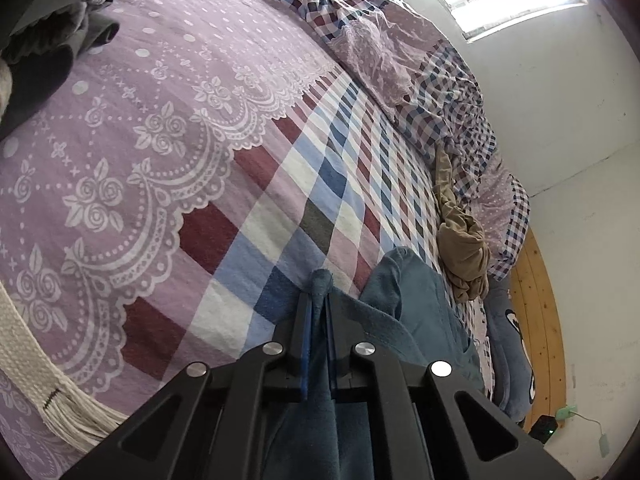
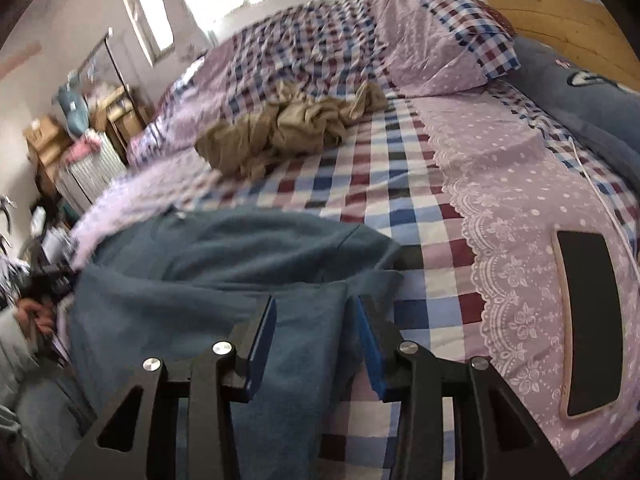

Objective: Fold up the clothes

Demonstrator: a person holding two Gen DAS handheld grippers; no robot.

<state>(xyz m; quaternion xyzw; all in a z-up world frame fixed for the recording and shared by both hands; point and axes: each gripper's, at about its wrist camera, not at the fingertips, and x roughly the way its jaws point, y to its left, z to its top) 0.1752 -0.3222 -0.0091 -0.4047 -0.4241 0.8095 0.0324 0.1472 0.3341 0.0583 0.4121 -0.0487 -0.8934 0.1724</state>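
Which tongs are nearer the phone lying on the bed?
Right. The right tongs hang open over the blue garment, phone just beside; the left tongs show no phone nearby.

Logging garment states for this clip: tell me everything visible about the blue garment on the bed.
The blue garment is teal, soft, fleece-like cloth, rumpled and partly spread on the checked bedsheet at the near edge. The left gripper is shut on a pinched fold of it; the right gripper is open, its blue pads straddling another flap. The tan garment lies apart.
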